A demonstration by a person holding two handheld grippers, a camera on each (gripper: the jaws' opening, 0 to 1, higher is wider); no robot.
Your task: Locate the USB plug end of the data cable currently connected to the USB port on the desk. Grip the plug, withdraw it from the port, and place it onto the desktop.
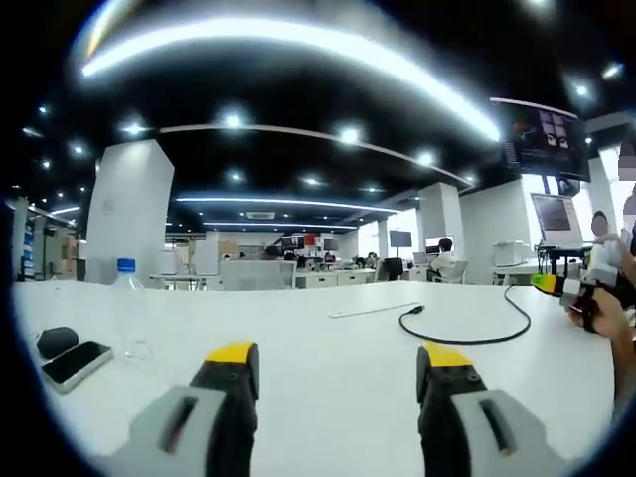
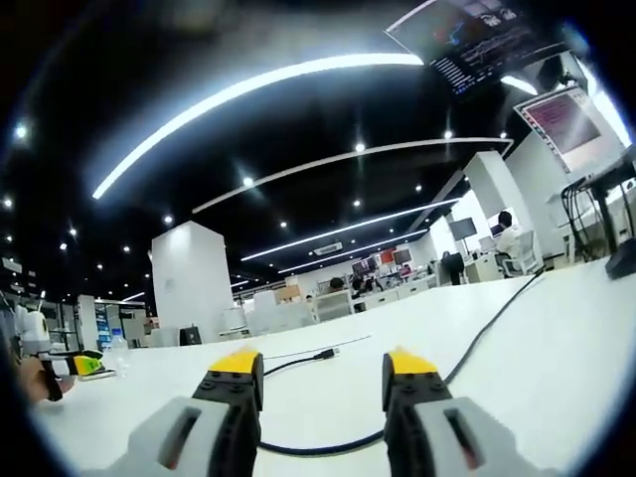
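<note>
A black data cable (image 1: pixel 477 341) lies in a loop on the white desk (image 1: pixel 318 333). Its plug end (image 1: pixel 417 310) rests free on the desktop, ahead and to the right of my left gripper (image 1: pixel 338 358), which is open and holds nothing. In the right gripper view the same plug (image 2: pixel 325 353) lies a little beyond my right gripper (image 2: pixel 322 363), also open and empty, while the cable (image 2: pixel 487 323) runs off to the far right. The right gripper (image 1: pixel 556 283) also appears at the right edge of the left gripper view, held by a hand (image 1: pixel 604 310).
A clear water bottle (image 1: pixel 127 308), a phone (image 1: pixel 75 363) and a black case (image 1: pixel 57 341) sit on the desk at the left. A thin pale strip (image 1: pixel 373 310) lies near the plug. A black box (image 2: pixel 624 258) stands at the desk's far right. Office desks and pillars lie beyond.
</note>
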